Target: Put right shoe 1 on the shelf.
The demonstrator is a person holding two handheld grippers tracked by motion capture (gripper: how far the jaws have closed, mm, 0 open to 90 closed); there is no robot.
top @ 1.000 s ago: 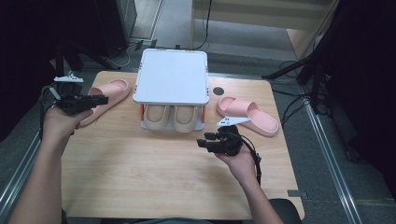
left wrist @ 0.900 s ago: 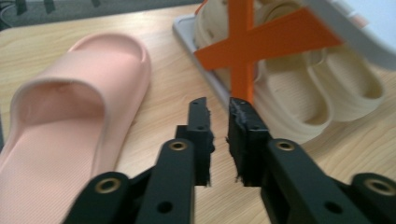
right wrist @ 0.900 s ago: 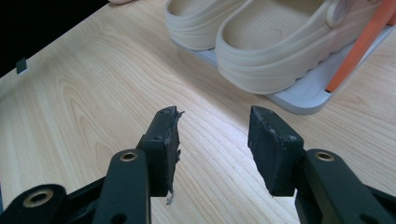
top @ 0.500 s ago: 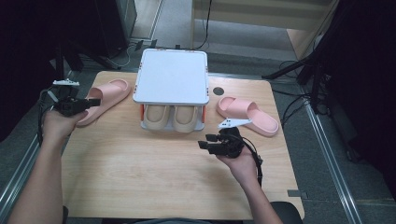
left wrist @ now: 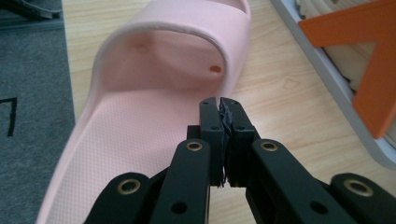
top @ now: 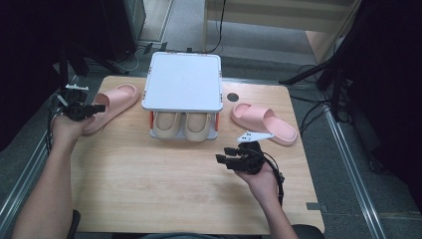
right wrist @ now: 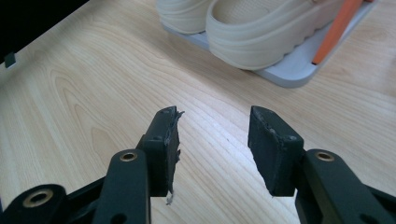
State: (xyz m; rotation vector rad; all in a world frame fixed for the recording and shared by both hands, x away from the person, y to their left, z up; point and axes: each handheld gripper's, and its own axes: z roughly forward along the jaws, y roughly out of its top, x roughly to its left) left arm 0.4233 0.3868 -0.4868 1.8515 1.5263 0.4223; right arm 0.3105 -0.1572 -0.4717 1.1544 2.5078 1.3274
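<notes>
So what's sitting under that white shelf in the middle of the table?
A pair of beige slippers lies side by side under the white shelf, heels showing. Their front parts are covered by the shelf top.

Beige slippers point(top: 183, 124) half hidden under white shelf top point(top: 182, 81)

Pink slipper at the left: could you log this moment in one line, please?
left gripper shut, empty, over pink slipper | right gripper open, above table

Pink slipper point(left wrist: 154, 107), beige slippers point(top: 181, 124), orange-and-grey rack point(top: 183, 82), light wood-grain table point(top: 149, 189).
</notes>
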